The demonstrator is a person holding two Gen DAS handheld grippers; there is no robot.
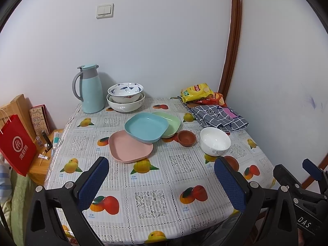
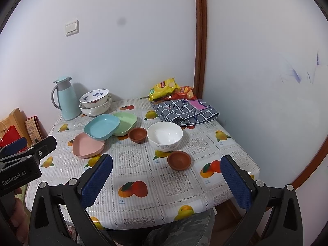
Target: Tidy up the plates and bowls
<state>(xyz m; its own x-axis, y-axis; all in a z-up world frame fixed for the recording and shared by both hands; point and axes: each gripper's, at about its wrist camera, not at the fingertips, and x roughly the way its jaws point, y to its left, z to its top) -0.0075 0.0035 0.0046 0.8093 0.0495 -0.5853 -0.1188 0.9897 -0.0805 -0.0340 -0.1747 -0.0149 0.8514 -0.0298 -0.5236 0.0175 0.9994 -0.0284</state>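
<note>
Both tools wide open, holding nothing, above the near tabletop (image 1: 155,201) edge.
Blue plate (image 1: 146,127) overlaps pink plate (image 1: 130,148) and green plate (image 1: 170,123); all, like the white bowl (image 2: 164,136), face up mid-tabletop.

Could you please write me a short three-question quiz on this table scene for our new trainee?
1. True or false: the blue plate rests partly on top of both the pink plate and the green plate.
2. Multiple choice: what stands just left of the stacked patterned bowls? A) a red bag B) a light blue jug C) a snack packet
3. Fill in: the right wrist view shows ___ small brown bowls near the white bowl.

Key
1. True.
2. B, the light blue jug.
3. Two: one brown bowl to its left, another brown bowl in front of it.

The left gripper and right gripper both have their jaws open and hold nothing.
</note>
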